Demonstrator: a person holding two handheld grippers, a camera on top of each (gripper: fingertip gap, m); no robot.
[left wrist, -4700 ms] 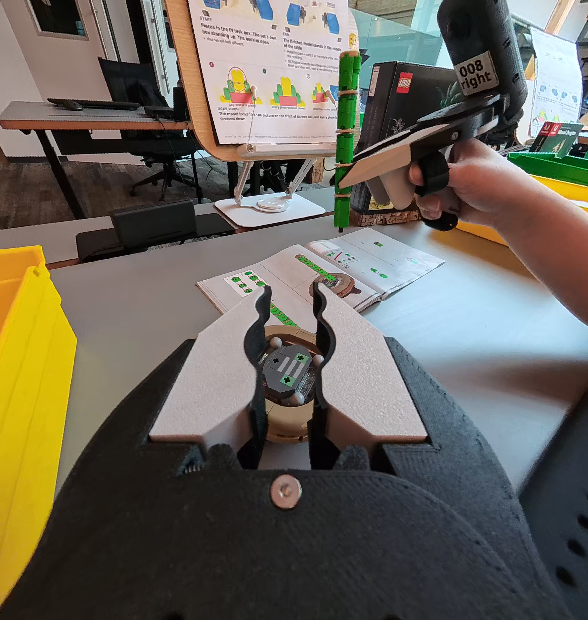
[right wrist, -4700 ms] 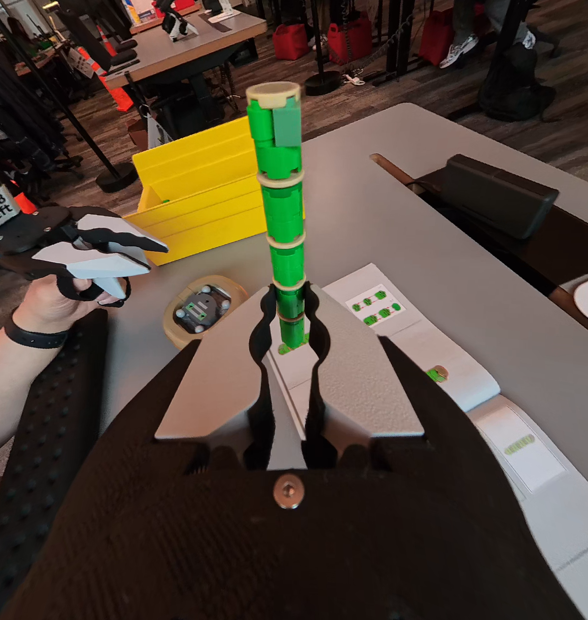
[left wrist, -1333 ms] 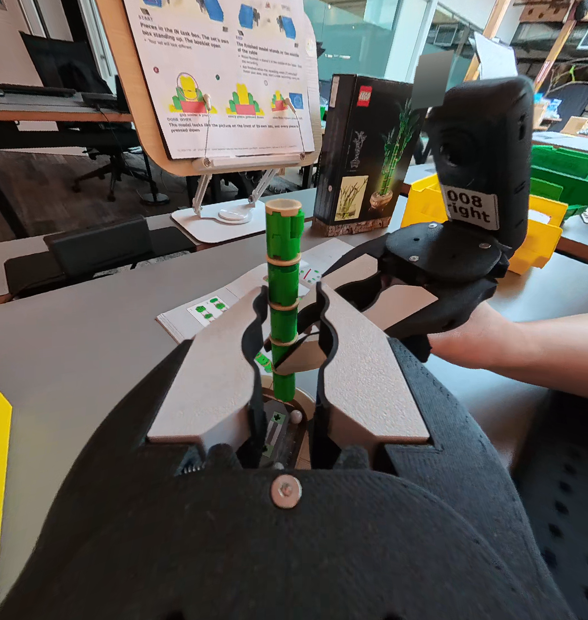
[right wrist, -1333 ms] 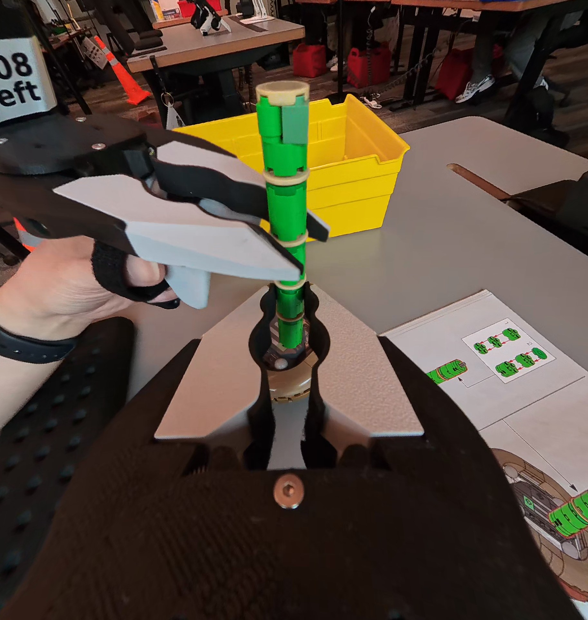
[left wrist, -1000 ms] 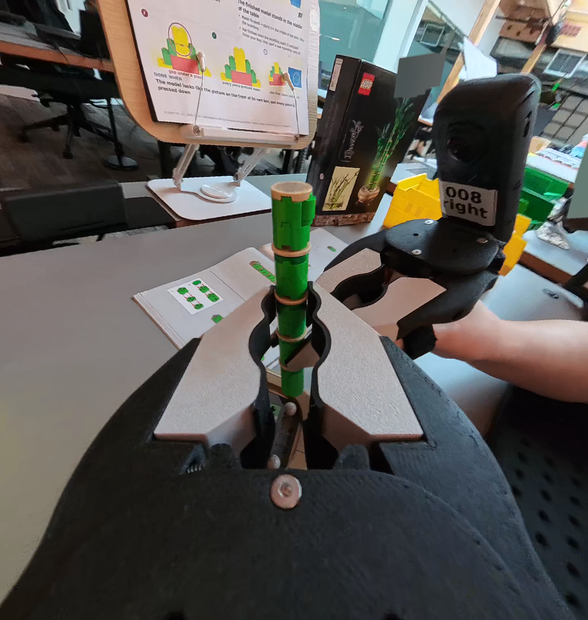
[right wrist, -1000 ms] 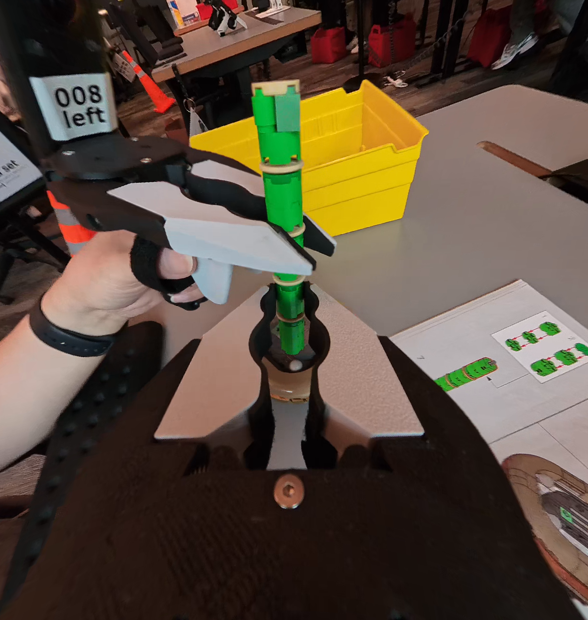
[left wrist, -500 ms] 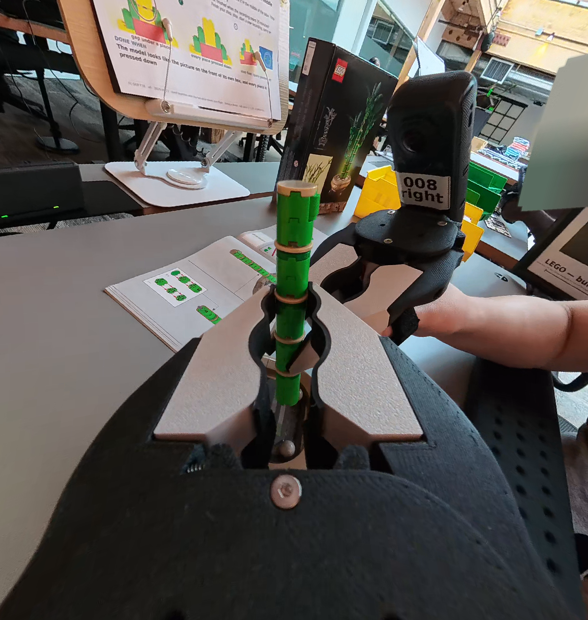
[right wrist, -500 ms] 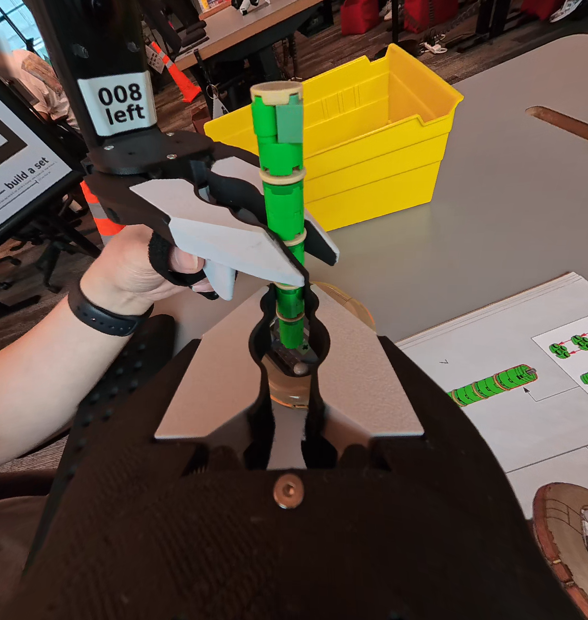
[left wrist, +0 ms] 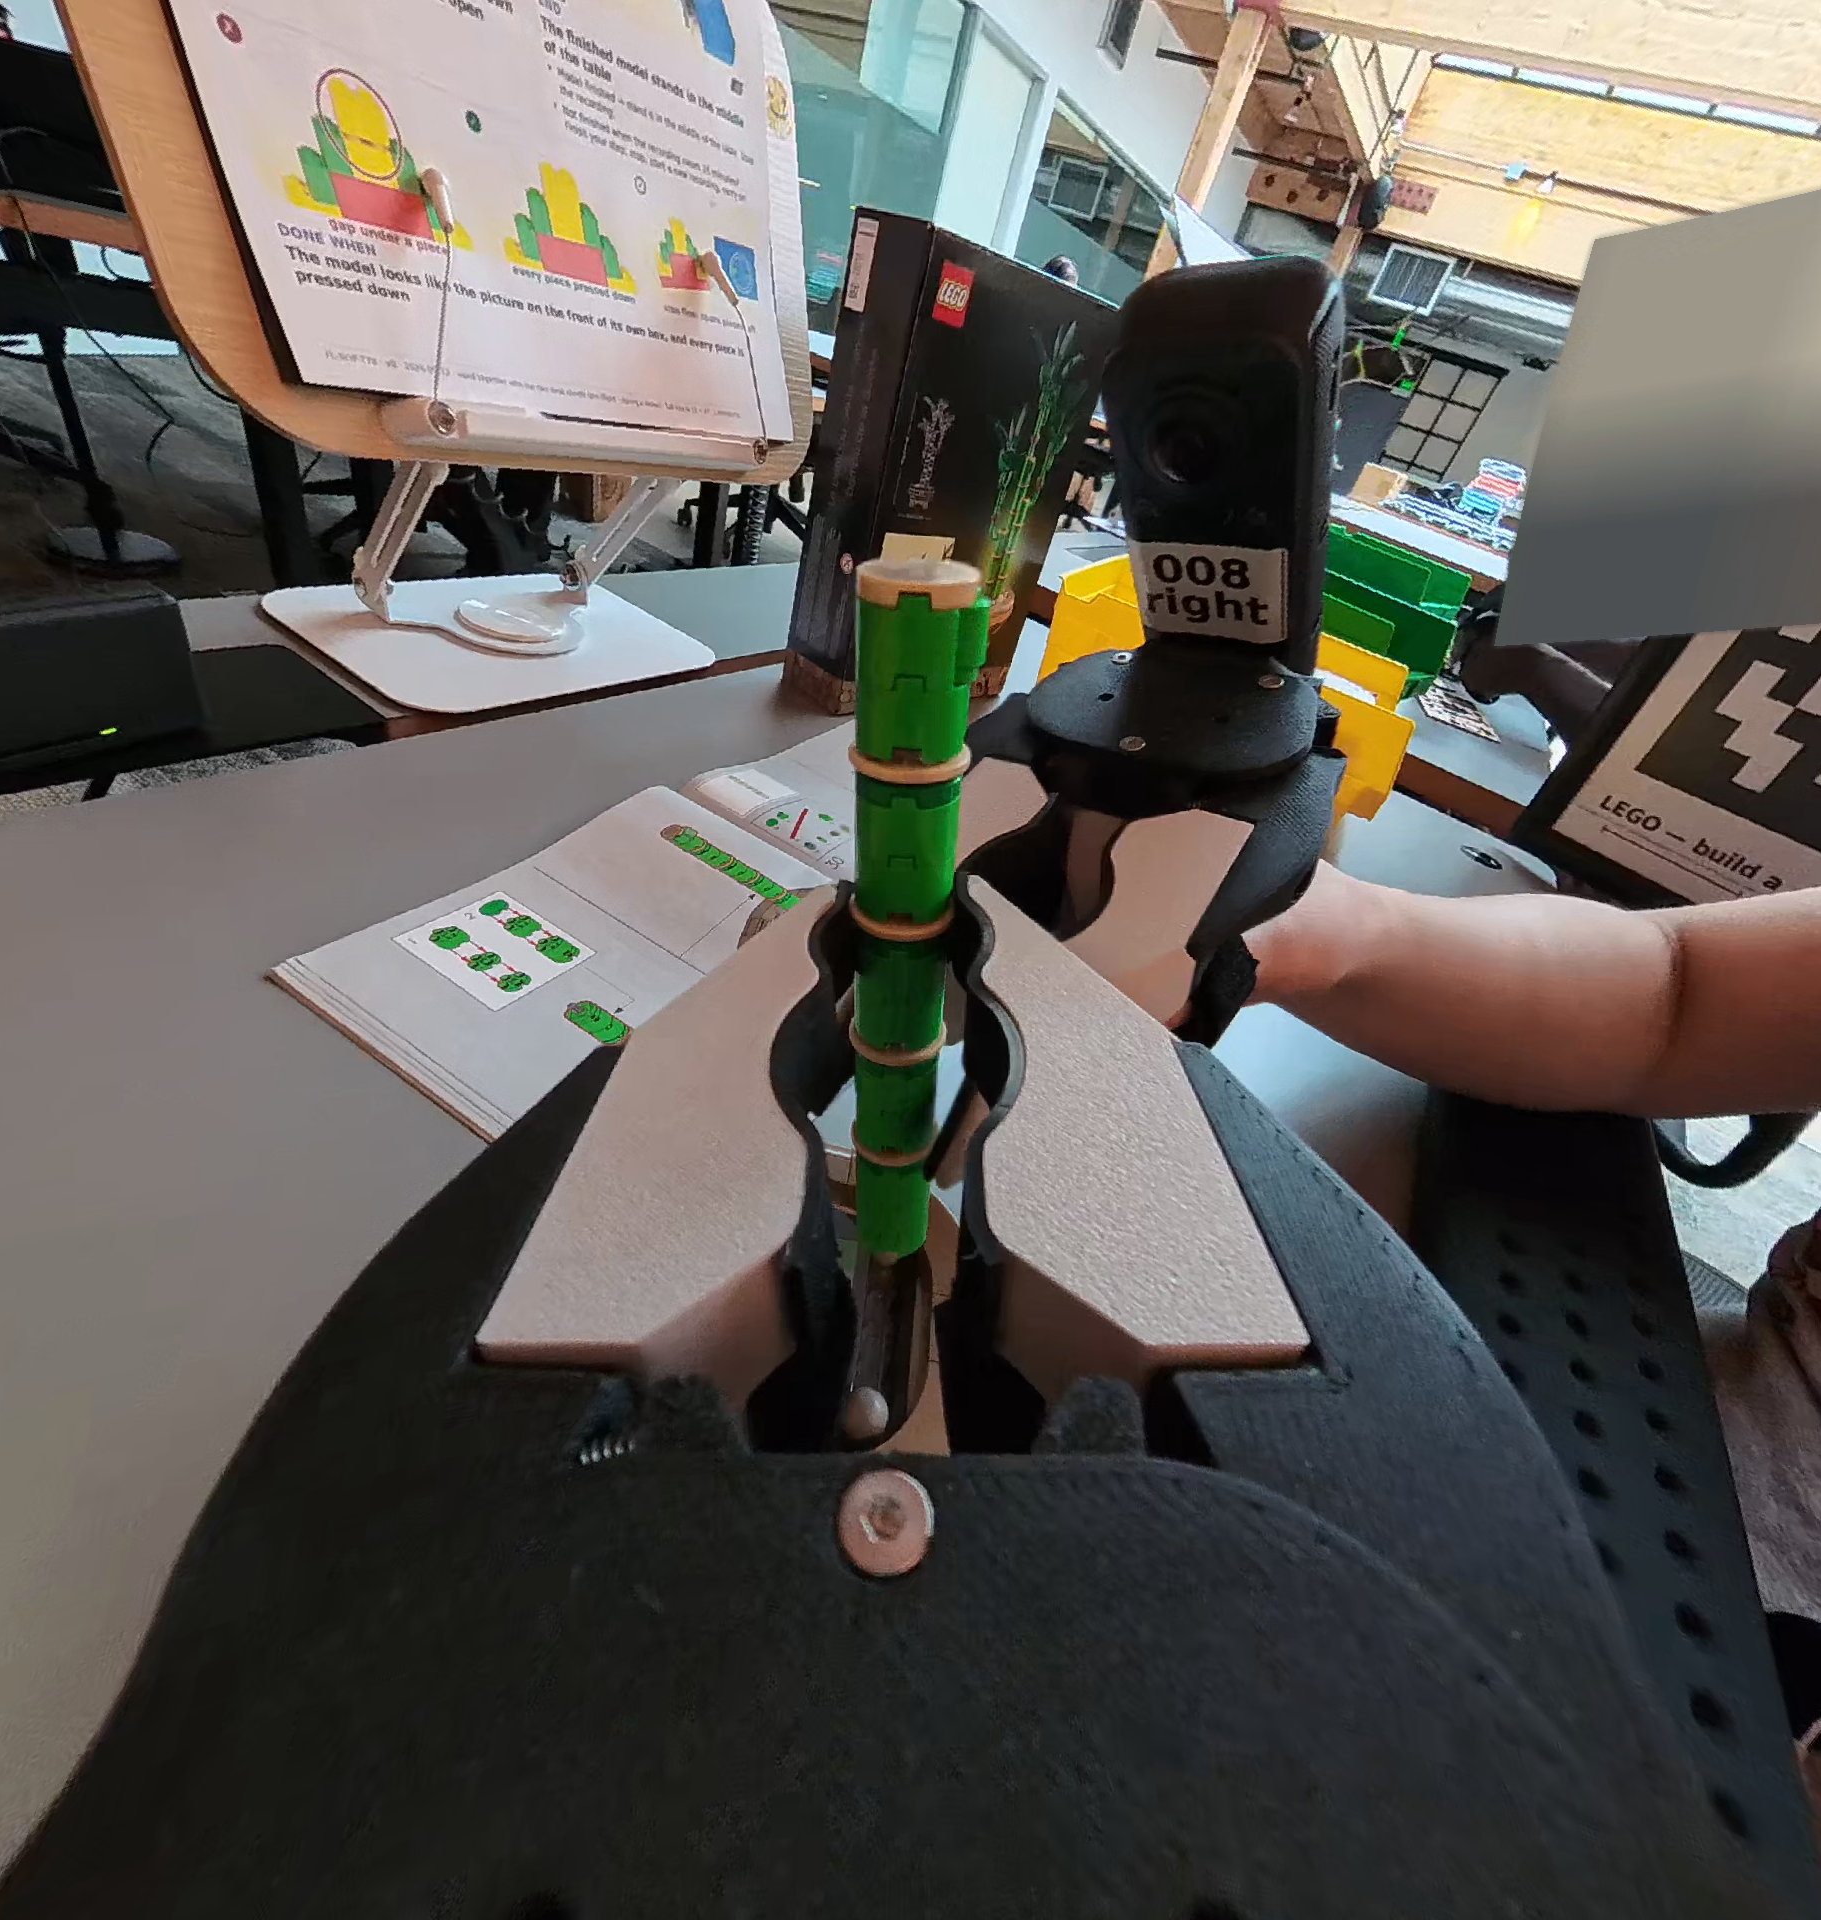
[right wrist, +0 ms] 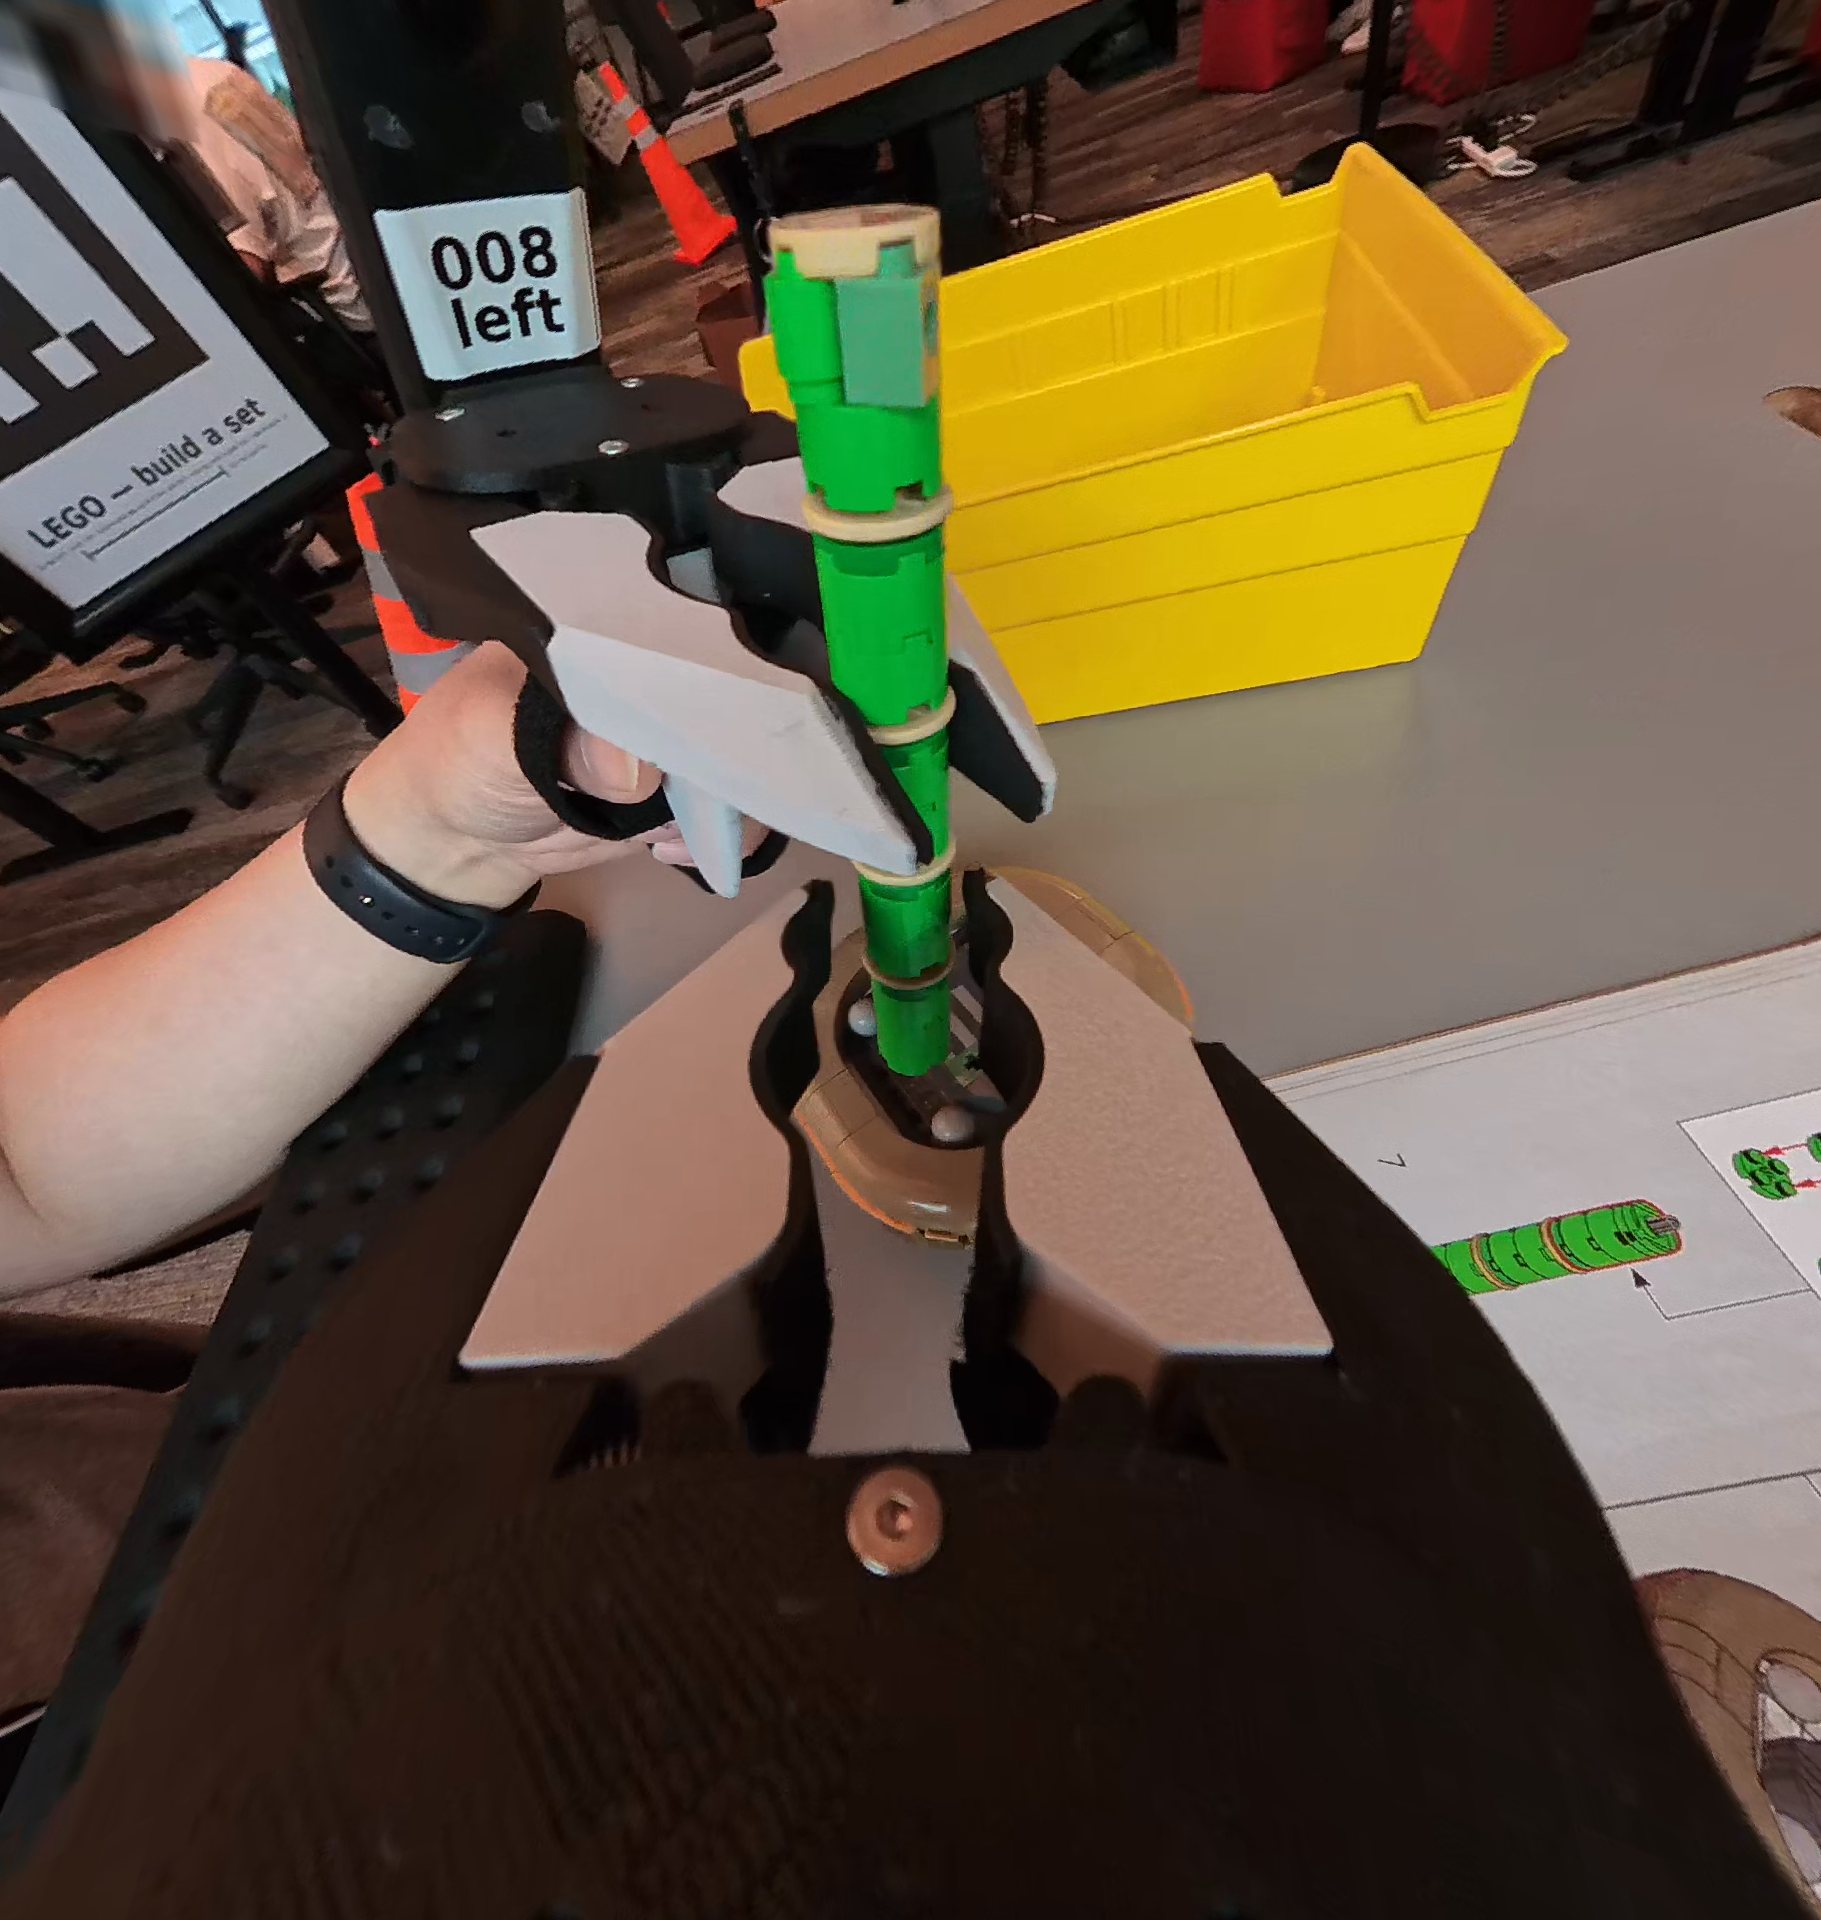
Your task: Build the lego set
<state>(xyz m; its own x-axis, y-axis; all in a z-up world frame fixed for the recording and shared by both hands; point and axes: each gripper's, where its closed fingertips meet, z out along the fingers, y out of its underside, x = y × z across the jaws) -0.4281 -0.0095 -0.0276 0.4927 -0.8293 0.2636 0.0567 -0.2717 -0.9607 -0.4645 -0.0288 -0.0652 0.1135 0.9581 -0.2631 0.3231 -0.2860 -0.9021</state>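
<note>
1. Position: the green stalk [right wrist: 890, 644] stands near upright, its foot on or just above the round tan base [right wrist: 916, 1164] on the desk [right wrist: 1508, 790]. Whether it is seated cannot be told.

2. Right gripper [right wrist: 901, 914]: pressed onto the lower segments of the stalk, pinching it.

3. Left gripper [left wrist: 901, 925]: its fingers flank the stalk mid-height. They appear to bear on it, but firm contact cannot be confirmed.

4. Risk, judged: the stalk is tall, made of many stacked segments with tan rings. A side load during pressing could split it at a joint.

5. Risk, judged: the foot may miss its socket, since both grippers crowd the view of the base. A skewed press would jam or tip the base.

6. Risk, judged: releasing one gripper before seating could let the stalk lean and topple.

7. Markings: each gripper carries a white identification tag. A black product box [left wrist: 947, 457] bears a red brand logo and plant artwork. A printed instruction sheet [left wrist: 532, 197] sits on a stand, a patterned sign [left wrist: 1737, 779] to the side, and an open booklet [left wrist: 532, 966] shows assembly diagrams. Wording not transcribed.
</note>
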